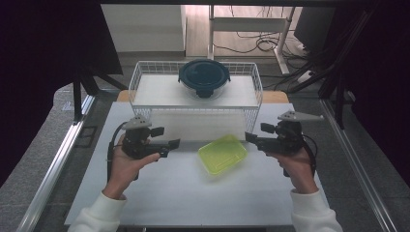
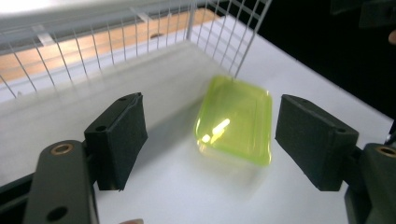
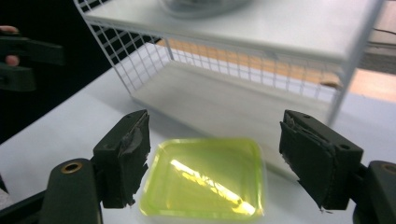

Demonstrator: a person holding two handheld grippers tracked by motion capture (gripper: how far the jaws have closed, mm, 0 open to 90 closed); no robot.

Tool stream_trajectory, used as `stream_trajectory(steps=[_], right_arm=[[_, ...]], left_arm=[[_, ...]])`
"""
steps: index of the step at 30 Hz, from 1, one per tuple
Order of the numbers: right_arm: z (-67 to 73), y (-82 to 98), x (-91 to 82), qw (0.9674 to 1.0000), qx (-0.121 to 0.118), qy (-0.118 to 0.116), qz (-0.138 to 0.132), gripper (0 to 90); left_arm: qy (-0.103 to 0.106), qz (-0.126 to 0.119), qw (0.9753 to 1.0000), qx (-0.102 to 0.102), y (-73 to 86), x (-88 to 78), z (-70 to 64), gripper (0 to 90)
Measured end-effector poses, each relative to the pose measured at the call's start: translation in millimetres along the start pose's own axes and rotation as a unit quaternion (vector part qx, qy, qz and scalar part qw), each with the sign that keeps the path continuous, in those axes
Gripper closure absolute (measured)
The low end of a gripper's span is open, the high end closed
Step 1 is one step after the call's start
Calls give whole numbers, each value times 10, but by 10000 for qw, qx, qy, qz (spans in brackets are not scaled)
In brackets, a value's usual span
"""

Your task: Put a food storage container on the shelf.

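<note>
Left claw [image 1: 175, 143] and right claw [image 1: 249, 137] both spread, flanking untouched green lid [image 1: 223, 154]; bowl [image 1: 204, 77] contents unclear

Tray [image 1: 223, 154] lies before rack [image 1: 196, 92], bowl [image 1: 204, 76] on top.

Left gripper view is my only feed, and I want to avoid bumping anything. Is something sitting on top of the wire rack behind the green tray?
Observer: Yes, a round container with a dark lid stands on the wire rack, near the middle of its upper shelf.
Operator: Where is the right tool?
Observer: The right tool is on the opposite side of the green tray from yours. Its jaws are open and not touching the tray.
Operator: Am I touching the tray?
Observer: No. In the high view the left tool is short of the tray's left edge, with bare table between them.
</note>
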State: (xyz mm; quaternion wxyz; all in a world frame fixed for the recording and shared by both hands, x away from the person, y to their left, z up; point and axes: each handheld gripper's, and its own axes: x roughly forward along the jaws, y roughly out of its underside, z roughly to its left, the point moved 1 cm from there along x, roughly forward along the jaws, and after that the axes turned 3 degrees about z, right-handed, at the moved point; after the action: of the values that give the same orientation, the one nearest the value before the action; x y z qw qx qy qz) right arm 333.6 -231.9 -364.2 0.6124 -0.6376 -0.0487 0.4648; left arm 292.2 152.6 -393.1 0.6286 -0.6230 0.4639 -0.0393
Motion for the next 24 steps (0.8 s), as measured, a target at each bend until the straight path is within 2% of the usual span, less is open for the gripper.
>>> stream_trajectory(steps=[2, 3, 8, 11, 15, 19, 24], right_arm=[[-80, 140, -21, 9999, 113, -15, 22, 246], [-126, 217, -25, 9998, 117, 25, 130, 245], [-187, 361, -31, 9994, 128, 236, 197, 252], [-206, 434, 14, 9989, 95, 310, 352, 266], [-256, 515, 132, 9978, 132, 276, 588, 281], [-283, 556, 234, 9965, 137, 262, 779, 306], [-306, 555, 265, 9963, 111, 301, 799, 350]], left_arm=[[-31, 32, 10000, 16, 62, 13, -14, 240], [-13, 45, 10000, -12, 115, 22, -18, 237], [3, 157, 9998, -118, 251, 33, 24, 231], [113, 171, 9989, -412, 339, 49, 111, 234], [-219, 339, 9989, -257, 410, 93, 129, 233], [-216, 369, 9986, -297, 435, 105, 165, 232], [-254, 415, 9982, -340, 463, 123, 216, 228]])
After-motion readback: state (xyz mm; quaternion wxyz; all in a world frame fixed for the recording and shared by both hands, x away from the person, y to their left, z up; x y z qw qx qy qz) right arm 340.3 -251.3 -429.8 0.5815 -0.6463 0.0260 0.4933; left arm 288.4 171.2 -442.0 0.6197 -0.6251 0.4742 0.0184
